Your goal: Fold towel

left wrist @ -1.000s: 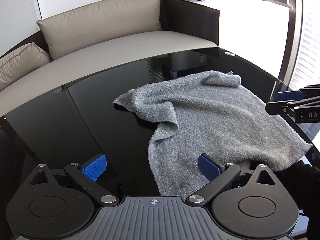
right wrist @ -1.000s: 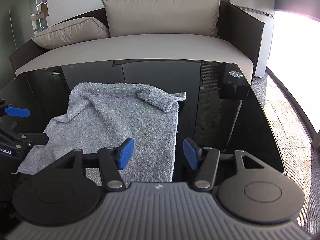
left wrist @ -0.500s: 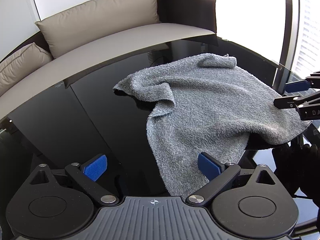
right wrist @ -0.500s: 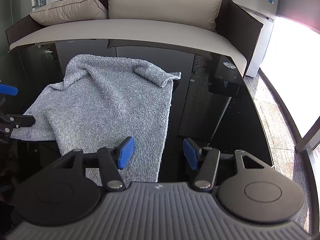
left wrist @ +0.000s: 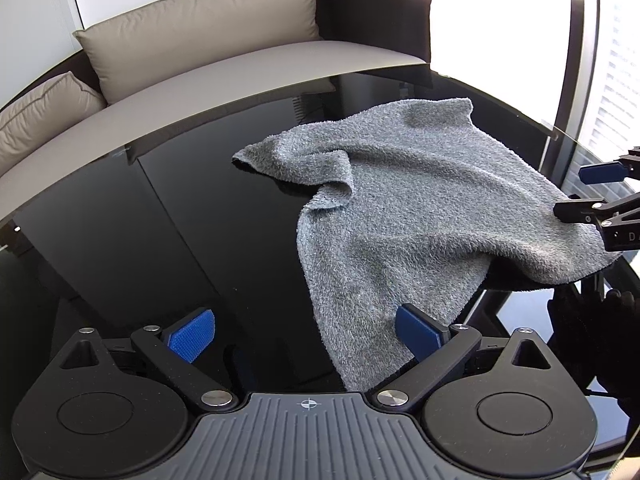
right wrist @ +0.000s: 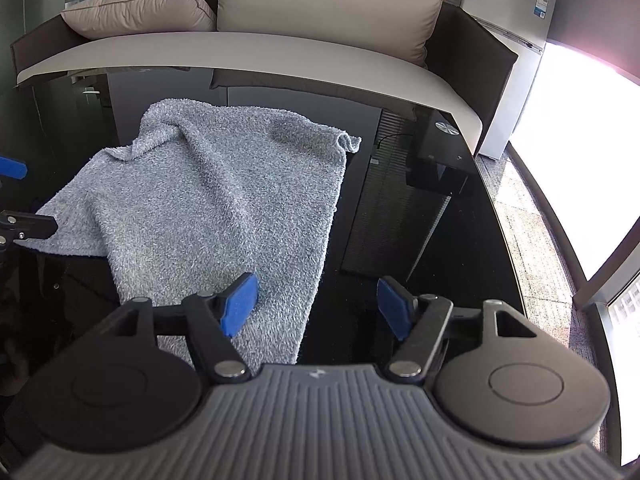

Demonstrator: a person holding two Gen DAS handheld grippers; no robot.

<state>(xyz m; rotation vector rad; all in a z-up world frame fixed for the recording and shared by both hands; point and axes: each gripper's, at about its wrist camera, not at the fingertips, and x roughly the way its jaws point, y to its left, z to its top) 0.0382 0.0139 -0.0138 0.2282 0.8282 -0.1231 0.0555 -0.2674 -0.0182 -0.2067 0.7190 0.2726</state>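
A grey terry towel (left wrist: 420, 208) lies rumpled on a glossy black table (left wrist: 180, 232), with its near edge hanging over the table's front. It also shows in the right wrist view (right wrist: 224, 208). My left gripper (left wrist: 304, 334) is open, above the towel's near left corner, holding nothing. My right gripper (right wrist: 318, 306) is open, above the towel's near right corner, holding nothing. The right gripper's fingers (left wrist: 600, 192) show at the right edge of the left wrist view, beside the towel's right side. The left gripper's fingers (right wrist: 24, 224) show at the left edge of the right wrist view.
A beige sofa (right wrist: 248, 52) with cushions (left wrist: 200, 36) runs along the table's far side. A silver fridge (right wrist: 516, 40) stands at the far right. Bright windows (left wrist: 500, 40) are on the right. The table's right edge (right wrist: 516, 248) curves toward me.
Both grippers have risen and moved closer over the towel's near end. Both stay open. The towel's folded far right corner has flattened out.
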